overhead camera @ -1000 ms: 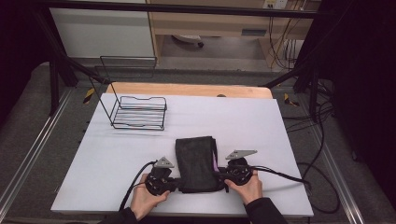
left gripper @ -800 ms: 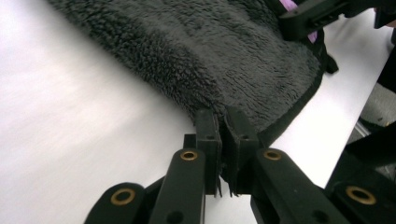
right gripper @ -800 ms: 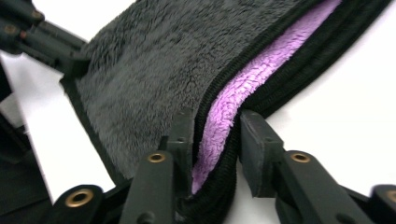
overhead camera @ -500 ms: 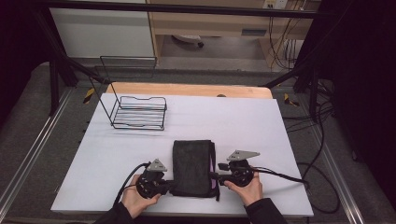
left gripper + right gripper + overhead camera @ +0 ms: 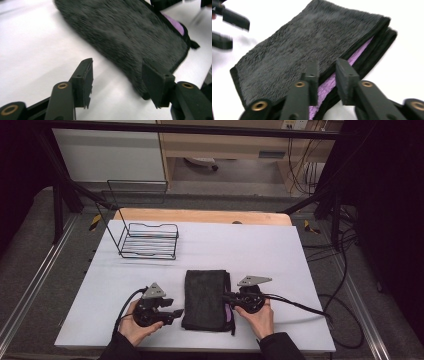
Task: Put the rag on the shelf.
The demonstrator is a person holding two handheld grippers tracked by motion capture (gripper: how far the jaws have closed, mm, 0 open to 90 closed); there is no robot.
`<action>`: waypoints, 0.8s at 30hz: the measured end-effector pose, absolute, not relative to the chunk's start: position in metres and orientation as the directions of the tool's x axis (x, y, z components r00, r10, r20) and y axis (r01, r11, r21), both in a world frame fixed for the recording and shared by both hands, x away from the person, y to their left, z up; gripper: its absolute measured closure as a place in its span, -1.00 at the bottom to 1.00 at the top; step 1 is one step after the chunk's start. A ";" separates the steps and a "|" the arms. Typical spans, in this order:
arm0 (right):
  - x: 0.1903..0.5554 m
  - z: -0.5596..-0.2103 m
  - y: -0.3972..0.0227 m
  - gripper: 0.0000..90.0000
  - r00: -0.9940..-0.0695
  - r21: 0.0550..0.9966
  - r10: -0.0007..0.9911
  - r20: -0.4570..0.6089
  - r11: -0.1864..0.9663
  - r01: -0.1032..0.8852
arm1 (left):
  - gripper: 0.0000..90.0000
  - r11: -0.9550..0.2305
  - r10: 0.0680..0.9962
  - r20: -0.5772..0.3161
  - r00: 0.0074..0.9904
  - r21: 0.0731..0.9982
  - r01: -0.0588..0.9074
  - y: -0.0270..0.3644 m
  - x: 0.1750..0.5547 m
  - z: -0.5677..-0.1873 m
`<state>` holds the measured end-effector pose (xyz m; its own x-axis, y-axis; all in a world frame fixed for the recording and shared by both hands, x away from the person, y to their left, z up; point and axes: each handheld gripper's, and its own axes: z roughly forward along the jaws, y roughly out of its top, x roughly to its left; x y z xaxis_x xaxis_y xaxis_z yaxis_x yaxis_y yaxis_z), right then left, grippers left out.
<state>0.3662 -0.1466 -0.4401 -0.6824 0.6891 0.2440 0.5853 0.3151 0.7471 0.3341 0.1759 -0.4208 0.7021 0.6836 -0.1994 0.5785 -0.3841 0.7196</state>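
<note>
A folded black towel (image 5: pixel 206 299) with a fuzzy pile shows a purple inner layer at its edge by the right tool (image 5: pixel 226 297). Both tools are black, the surface (image 5: pixel 260 250) white, the wire basket (image 5: pixel 149 240) black.

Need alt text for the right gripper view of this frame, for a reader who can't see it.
The right gripper closes its two black jaws on the near edge of a folded black towel lying on a white table, a purple layer showing between the folds. The left gripper is blurred at upper left.
</note>
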 end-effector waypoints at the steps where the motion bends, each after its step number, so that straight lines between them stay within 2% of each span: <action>1: 0.367 -0.442 -0.146 0.68 -0.685 0.743 0.688 0.239 0.325 0.585 | -0.07 -0.376 0.688 -0.201 0.697 0.722 0.580 0.178 0.335 -0.420; 8: 0.367 -0.451 -0.141 0.58 -0.679 0.736 0.691 0.247 0.322 0.595 | -0.10 -0.368 0.702 -0.202 0.683 0.719 0.590 0.182 0.341 -0.423; 10: 0.367 -0.451 -0.141 0.64 -0.678 0.737 0.693 0.245 0.321 0.595 | -0.11 -0.365 0.705 -0.201 0.680 0.720 0.590 0.183 0.342 -0.423; 14: 0.365 -0.448 -0.142 0.96 -0.680 0.742 0.691 0.243 0.319 0.589 | -0.11 -0.353 0.711 -0.202 0.673 0.725 0.591 0.186 0.343 -0.422; 24: 0.364 -0.427 -0.150 1.00 -0.679 0.751 0.699 0.223 0.321 0.577 | -0.12 -0.343 0.715 -0.206 0.668 0.728 0.593 0.190 0.344 -0.422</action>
